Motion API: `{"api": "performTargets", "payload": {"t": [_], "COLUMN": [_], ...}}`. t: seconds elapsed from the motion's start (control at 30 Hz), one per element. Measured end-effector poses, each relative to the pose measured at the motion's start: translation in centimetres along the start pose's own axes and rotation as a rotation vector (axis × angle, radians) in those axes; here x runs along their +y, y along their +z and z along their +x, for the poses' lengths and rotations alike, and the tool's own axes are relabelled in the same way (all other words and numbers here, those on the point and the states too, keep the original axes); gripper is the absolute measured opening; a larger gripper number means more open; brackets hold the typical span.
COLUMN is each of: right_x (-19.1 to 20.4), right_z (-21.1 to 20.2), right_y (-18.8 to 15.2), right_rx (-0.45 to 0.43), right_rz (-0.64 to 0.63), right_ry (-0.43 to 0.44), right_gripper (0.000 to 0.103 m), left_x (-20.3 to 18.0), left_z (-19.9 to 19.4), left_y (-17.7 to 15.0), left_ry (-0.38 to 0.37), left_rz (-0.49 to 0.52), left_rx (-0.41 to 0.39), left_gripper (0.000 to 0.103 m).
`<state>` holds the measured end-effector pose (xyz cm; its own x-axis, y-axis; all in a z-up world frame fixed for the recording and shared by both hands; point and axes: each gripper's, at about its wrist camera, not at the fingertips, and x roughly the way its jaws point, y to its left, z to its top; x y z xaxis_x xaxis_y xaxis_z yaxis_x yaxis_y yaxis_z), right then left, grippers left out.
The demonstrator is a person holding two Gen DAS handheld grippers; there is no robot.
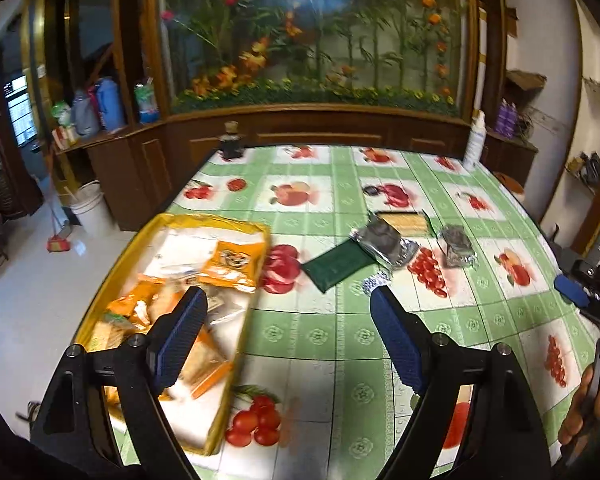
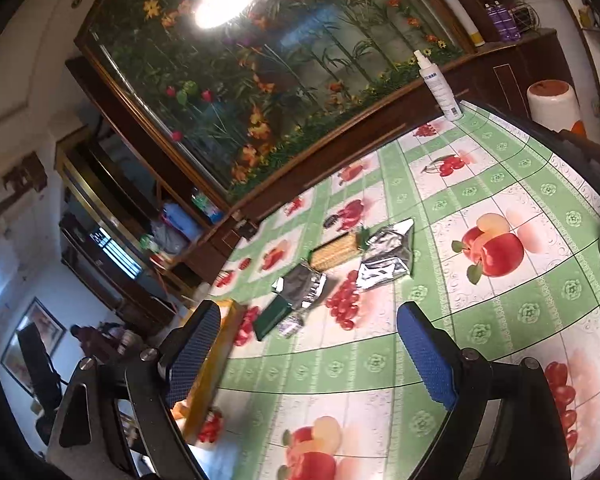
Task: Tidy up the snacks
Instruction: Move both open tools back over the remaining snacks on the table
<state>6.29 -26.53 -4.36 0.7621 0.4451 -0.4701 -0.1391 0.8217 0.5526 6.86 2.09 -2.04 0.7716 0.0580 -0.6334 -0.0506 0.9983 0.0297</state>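
While both grippers hover empty above the worktop, the step in hand looks like a reach for the next loose snack. The left gripper has its fingers spread wide with nothing between them; the right gripper is equally wide apart and holds nothing.

The yellow tray sits at the worktop's left edge, already holding several orange-and-white packets — too overlapped to count surely. Loose snacks lie in a cluster near the middle, well apart from the tray:
- 1 dark green packet, nearest the tray
- 2 silver foil packets
- 1 yellow cracker pack, behind them
- 1 small patterned wrapper, partly hidden

The next move likely calls for 1 gripper to descend on the green packet — it lies flat, so the fingers must straddle an edge before carrying it left to the tray.
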Motion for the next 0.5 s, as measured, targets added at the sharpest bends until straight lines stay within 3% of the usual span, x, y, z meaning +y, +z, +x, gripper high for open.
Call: {"api": "performTargets", "payload": {"t": [0.23,0.5], "right_x": [-0.4,-1.1], "right_z": [6.4,12.3], "right_y": [1.0,2.4], "right_rx": [0.14,0.205], "right_rz": [-0.076,-0.126], "right_ry": [-0.192,-0.302], "right_gripper": [0.092,0.091], "left_x": [-3.8,-5.9], "left_z": [7.3,14.3], "left_y": [1.8,2.8], "left_ry": [-0.106,-0.087], "left_rz": [0.187,0.374], "left_rx": [0.113,0.226], "left_gripper": [0.084,0.084]}}
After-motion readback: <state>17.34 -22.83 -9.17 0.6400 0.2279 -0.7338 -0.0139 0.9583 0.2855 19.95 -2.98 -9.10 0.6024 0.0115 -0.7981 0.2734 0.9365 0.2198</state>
